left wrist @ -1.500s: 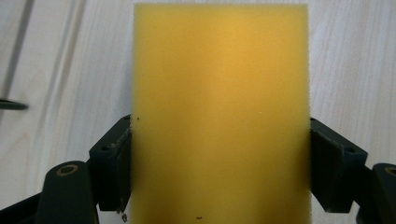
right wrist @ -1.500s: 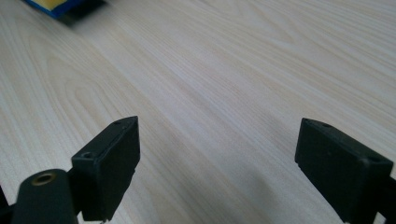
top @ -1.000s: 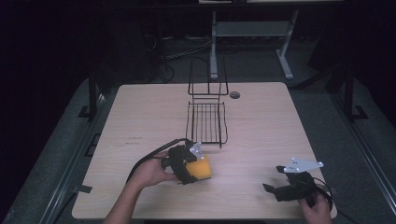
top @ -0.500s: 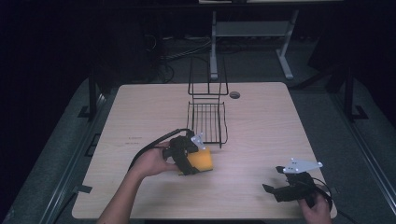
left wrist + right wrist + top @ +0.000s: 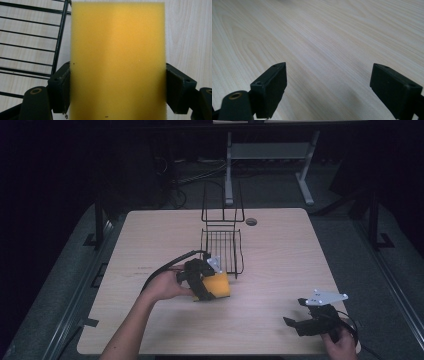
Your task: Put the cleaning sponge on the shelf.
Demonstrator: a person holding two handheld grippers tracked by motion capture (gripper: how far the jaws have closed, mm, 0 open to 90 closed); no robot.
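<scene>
The left gripper has carried the yellow rectangular foam sponge farther, now just near-left of the black wire rack, jaws clamped on its sides; the right gripper rests wide open on the pale wooden table

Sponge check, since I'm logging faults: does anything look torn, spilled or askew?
Nothing stands out. The yellow sponge sits whole and square in the left gripper, beside the upright wire rack. The right gripper hangs open above bare table.

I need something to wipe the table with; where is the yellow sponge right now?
The sponge is clamped in the left gripper, left of centre in the high view, just in front of the black wire rack.
</scene>
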